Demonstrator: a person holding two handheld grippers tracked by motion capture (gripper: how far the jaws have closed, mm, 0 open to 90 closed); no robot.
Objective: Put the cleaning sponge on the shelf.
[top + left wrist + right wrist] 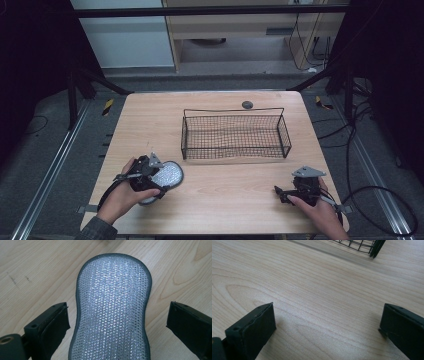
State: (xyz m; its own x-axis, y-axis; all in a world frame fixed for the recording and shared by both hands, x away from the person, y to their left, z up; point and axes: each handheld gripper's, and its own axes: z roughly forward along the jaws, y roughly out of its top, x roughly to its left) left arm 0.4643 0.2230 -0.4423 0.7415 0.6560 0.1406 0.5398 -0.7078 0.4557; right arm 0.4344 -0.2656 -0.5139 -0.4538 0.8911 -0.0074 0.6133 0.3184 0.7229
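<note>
1. The left claw (165, 179) is spread wide at the near left of the pale wooden counter (225, 190), its jaws either side of the silvery, grey-edged, peanut-shaped scouring pad (112, 307) and clear of it
2. The pad lies flat on the counter
3. The right claw (278, 192) rests at the near right, jaws wide apart, holding nothing
4. Farther back, mid-counter, stands a black wire-mesh basket (234, 150)

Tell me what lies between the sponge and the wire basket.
Bare wooden table: high view shows nothing between the silver sponge and the wire basket.
</note>
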